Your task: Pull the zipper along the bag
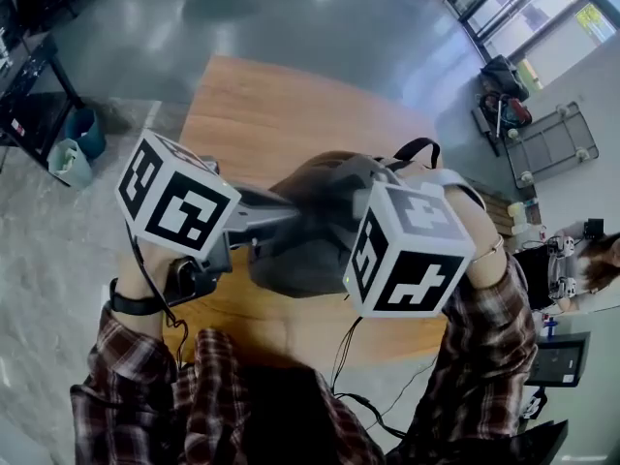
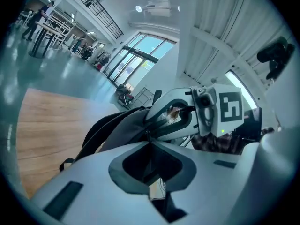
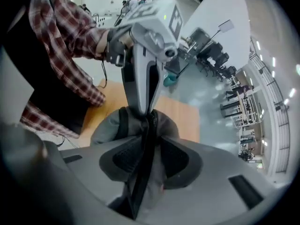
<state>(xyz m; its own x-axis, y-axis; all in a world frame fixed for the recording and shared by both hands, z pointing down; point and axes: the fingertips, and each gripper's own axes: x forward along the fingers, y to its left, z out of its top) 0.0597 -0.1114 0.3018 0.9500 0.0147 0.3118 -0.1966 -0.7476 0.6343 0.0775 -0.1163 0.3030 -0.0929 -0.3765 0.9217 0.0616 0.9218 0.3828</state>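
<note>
Two risks: my left fingers (image 2: 89, 186) pinching the bag (image 2: 122, 128) may slip, and my spread right fingers (image 3: 225, 170) astride the zipper (image 3: 143, 163) may grab cloth.

there is one grey bag (image 1: 310, 250) on one wooden table (image 1: 262, 105), and two grippers, the left gripper (image 2: 150, 142) and the right gripper (image 3: 146, 139), each with two jaws and one marker cube (image 1: 176, 201), so two cubes in all. two plaid sleeves (image 1: 121, 376) show, one per arm, with one black wristband (image 1: 136, 305) on the left wrist and one thin bracelet (image 1: 489, 252) on the right. on the floor (image 1: 320, 17) stand what look like two bins (image 1: 76, 148), small and hard to separate, and one wire cart (image 1: 550, 143).
</note>
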